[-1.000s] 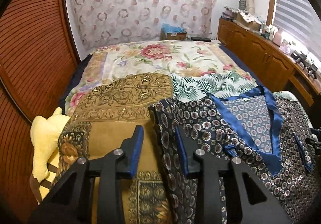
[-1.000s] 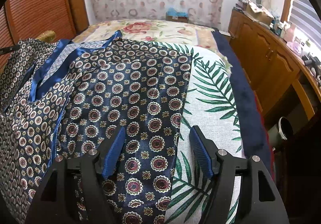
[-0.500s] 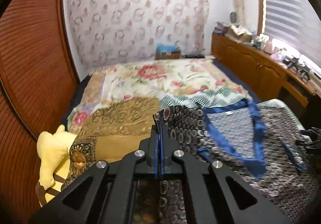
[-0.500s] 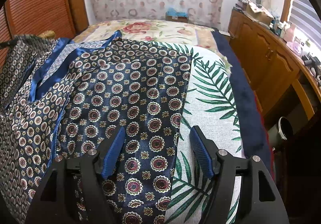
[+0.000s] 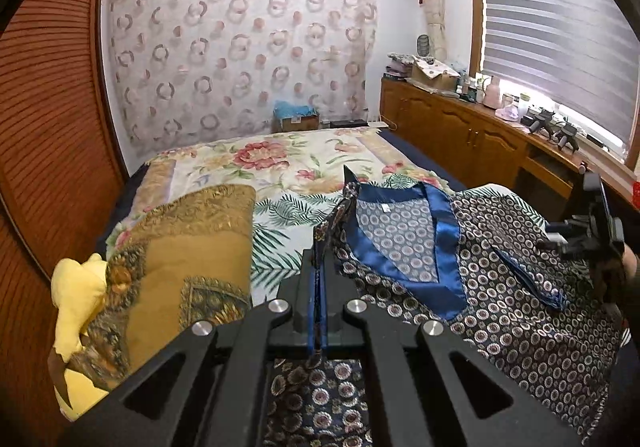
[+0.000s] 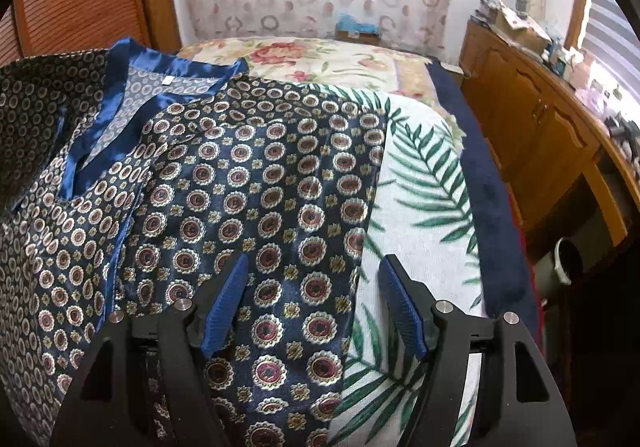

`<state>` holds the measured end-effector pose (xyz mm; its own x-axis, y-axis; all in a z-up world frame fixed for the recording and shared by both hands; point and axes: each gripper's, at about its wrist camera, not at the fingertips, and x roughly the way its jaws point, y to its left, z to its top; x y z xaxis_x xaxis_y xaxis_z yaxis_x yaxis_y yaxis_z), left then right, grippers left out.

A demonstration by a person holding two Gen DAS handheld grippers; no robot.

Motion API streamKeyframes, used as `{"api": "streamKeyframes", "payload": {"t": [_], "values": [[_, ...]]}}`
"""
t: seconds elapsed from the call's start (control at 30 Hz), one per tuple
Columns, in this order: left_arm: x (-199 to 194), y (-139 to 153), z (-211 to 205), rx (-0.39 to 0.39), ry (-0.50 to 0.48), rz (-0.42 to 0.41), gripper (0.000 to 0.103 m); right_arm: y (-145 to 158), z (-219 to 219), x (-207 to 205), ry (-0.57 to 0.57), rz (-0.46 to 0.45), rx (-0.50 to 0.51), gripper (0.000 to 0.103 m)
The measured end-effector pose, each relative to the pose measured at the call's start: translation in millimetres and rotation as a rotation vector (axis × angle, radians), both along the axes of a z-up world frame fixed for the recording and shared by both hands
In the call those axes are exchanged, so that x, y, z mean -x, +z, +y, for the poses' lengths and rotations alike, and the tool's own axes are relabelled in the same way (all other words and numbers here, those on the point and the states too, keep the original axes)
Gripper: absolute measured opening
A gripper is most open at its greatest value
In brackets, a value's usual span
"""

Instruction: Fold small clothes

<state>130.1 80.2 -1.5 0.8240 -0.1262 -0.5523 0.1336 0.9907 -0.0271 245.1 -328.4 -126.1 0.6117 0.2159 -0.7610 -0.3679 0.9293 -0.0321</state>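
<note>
Shirt (image 5: 500, 287), silky navy with medallion print and satin blue collar, lies on your bed (image 5: 280, 163); through the left wrist view, your left gripper (image 5: 318, 287) has clamped its edge and lifted it, starting a fold. Through the right wrist view, your right gripper (image 6: 312, 307) holds jaws wide above the smooth sleeve, gripping nothing.

You worked in a bedroom: a circle-patterned curtain (image 5: 240, 71) covered the far wall, a louvred wooden panel (image 5: 52, 119) stood at the left, and daylight came through striped blinds (image 5: 556, 31) above long wooden cabinets (image 5: 460, 131), cluttered on top.
</note>
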Motion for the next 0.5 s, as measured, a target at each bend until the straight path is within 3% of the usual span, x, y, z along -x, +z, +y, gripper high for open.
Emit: {"api": "streamKeyframes", "payload": {"t": [0.2,0.4,0.5], "values": [[1.5,-6.4,-2.0,-0.004,0.001,0.006,0.0,13.5,-10.4,-40.5,-0.04,0.008,-0.034,0.07],[5.6,-14.0,-1.3,-0.002,-0.001,0.014,0.0,3.3,-16.2,-85.2,-0.114,0.076,-0.049,0.07],[10.1,-15.3,-0.4,0.013,-0.007,0.01,0.0,4.6,-15.8,-98.5,-0.122,0.067,-0.052,0.062]]}}
